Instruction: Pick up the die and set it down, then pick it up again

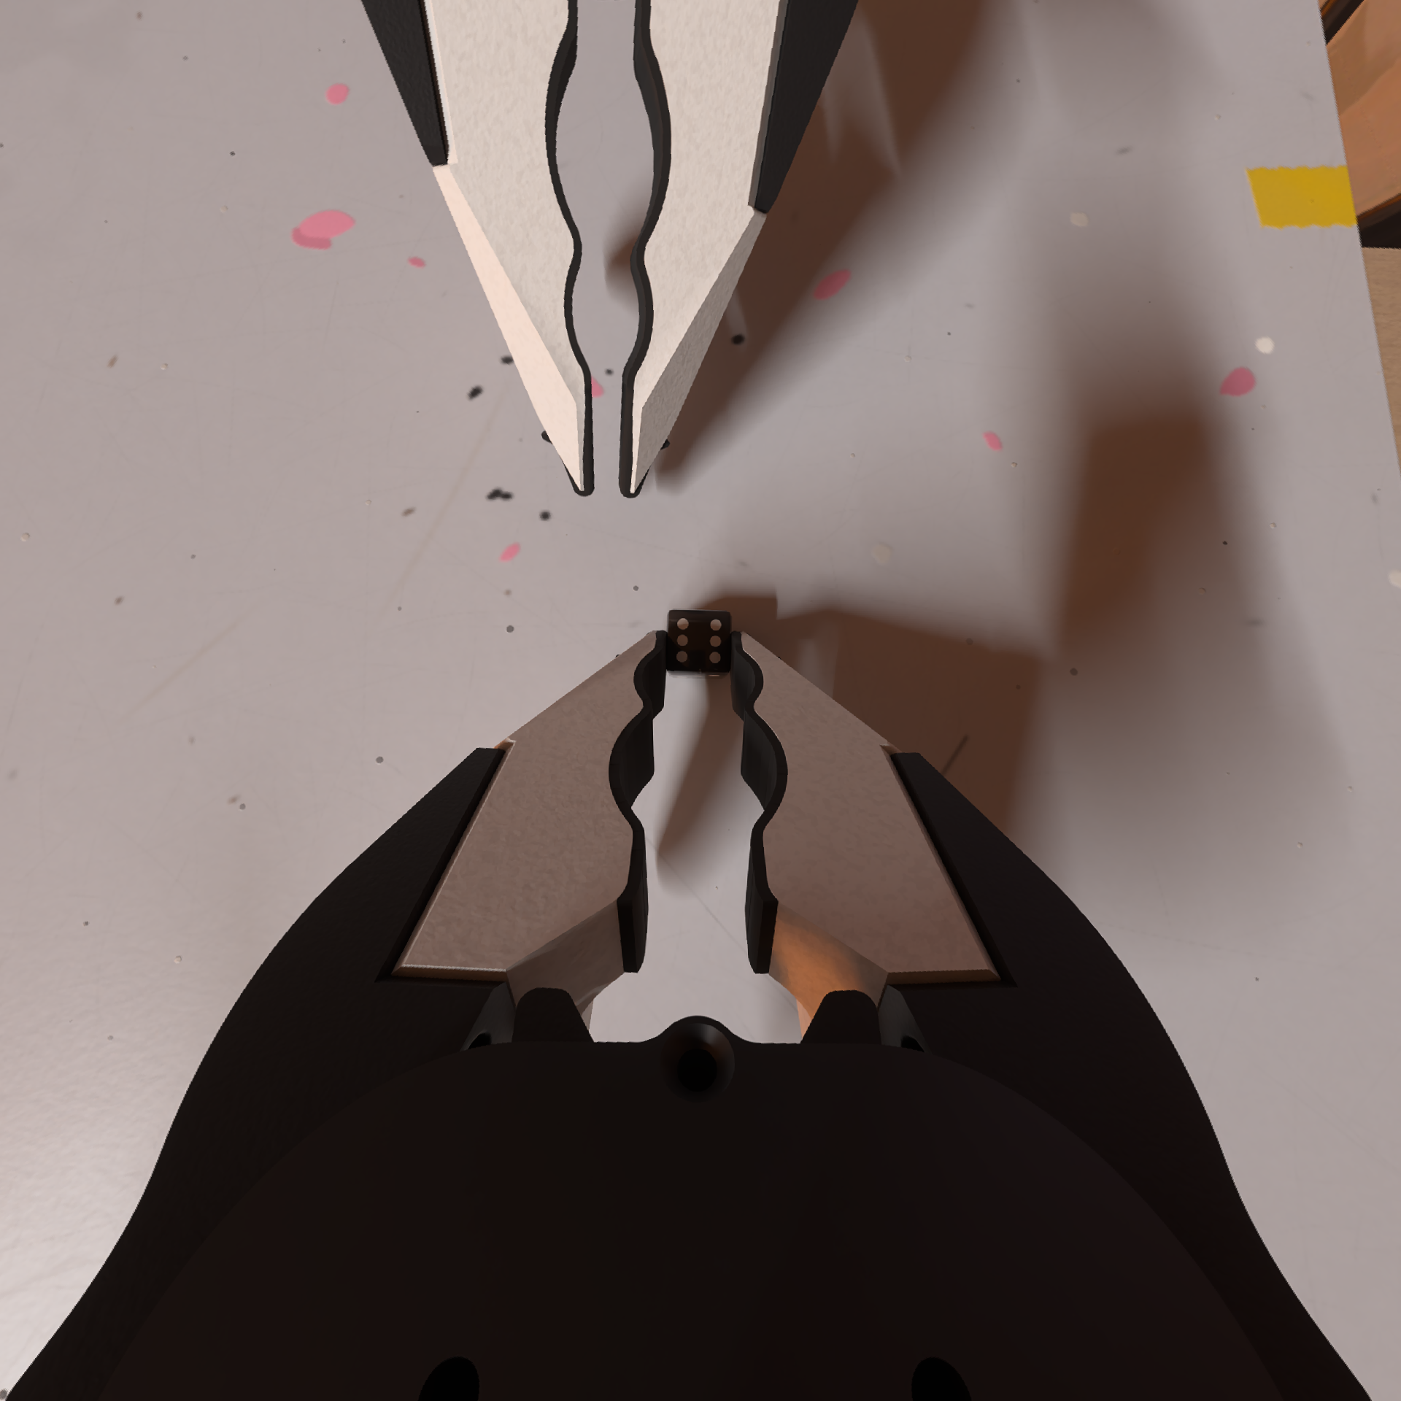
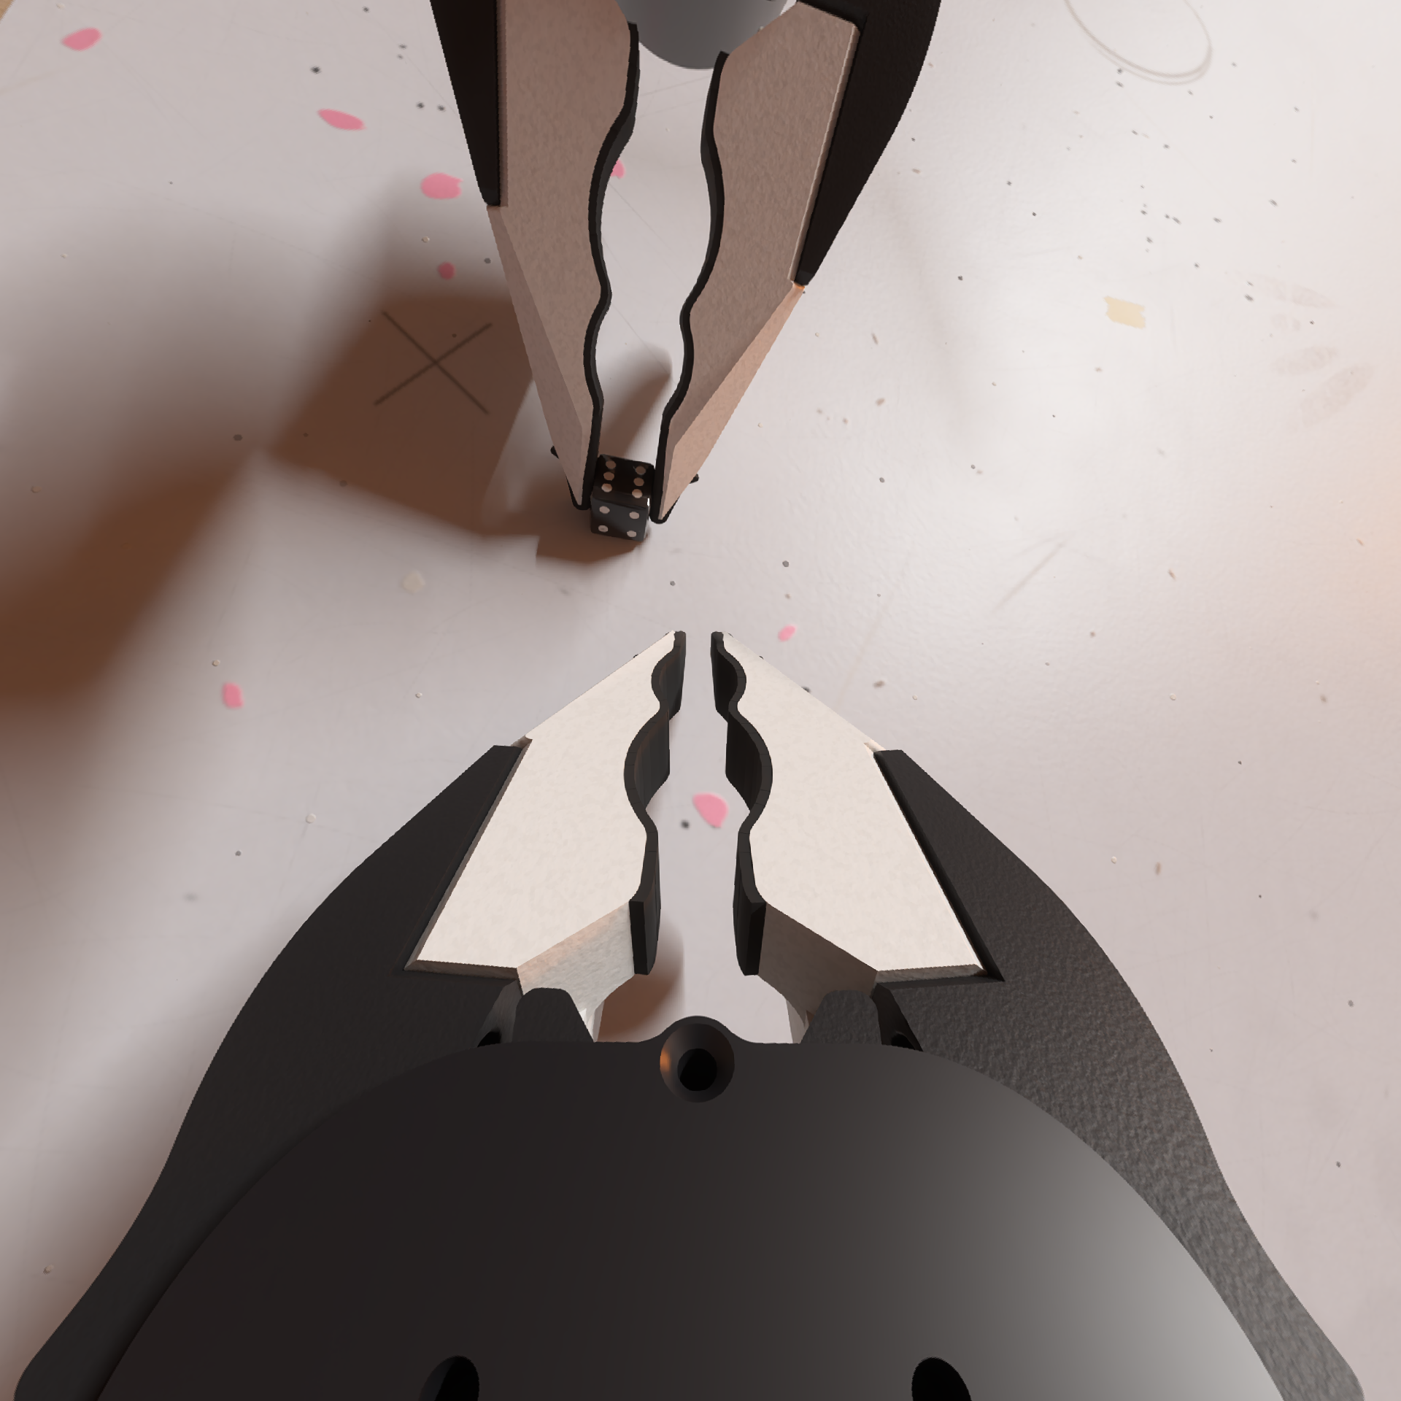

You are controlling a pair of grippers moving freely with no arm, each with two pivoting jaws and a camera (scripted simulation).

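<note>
The die (image 1: 699, 641) is small and black with white pips. My left gripper (image 1: 699, 653) is shut on it, one fingertip on each side. In the right wrist view the die (image 2: 620, 514) sits between the left gripper's (image 2: 620, 496) tips, at or just above the white table (image 2: 985, 531); I cannot tell whether it touches. My right gripper (image 2: 697, 643) is empty, its fingers nearly together, and faces the die from a short way off. It also shows in the left wrist view (image 1: 606, 485), pointing at the left gripper.
The table (image 1: 227, 606) is speckled with pink and black paint spots. A yellow tape patch (image 1: 1300, 195) lies near the table's right edge, with wooden surfaces (image 1: 1372, 114) beyond it. A pencilled cross (image 2: 436, 364) is beside the left gripper.
</note>
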